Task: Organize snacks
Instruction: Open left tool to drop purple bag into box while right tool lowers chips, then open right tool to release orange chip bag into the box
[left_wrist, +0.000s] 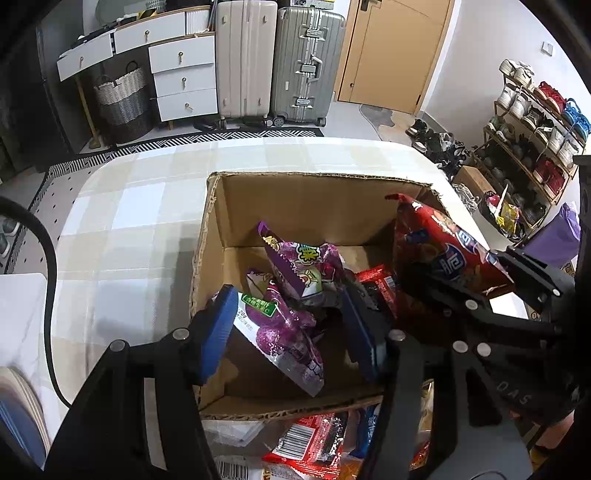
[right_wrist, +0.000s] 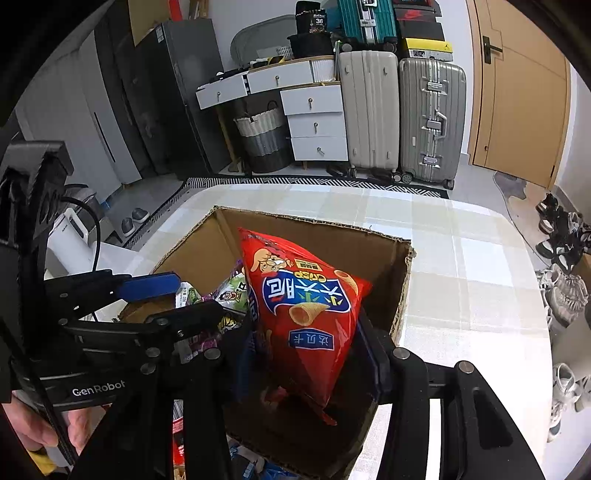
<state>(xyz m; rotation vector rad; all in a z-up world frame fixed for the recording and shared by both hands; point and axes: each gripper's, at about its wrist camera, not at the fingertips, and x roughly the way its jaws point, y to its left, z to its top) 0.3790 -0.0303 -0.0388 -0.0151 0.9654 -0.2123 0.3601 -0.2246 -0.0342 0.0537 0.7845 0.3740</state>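
Right wrist view: right gripper (right_wrist: 306, 354) jaws clamped on red chip bag (right_wrist: 303, 306), held over cardboard box (right_wrist: 402, 284) at 12 o'clock. Left gripper (left_wrist: 291, 328) jaws apart above purple packets (left_wrist: 291, 328). Risk: the grippers crowded the box and could collide, or the puffy bag could slip

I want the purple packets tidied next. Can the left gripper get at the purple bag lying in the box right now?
Probably yes: the left gripper is open directly above the purple bag in the cardboard box, nothing between them. The right gripper, holding the red snack bag, crowds one side.

Suitcases (right_wrist: 399, 110) and drawers (right_wrist: 314, 122) beside wooden door (right_wrist: 517, 92).
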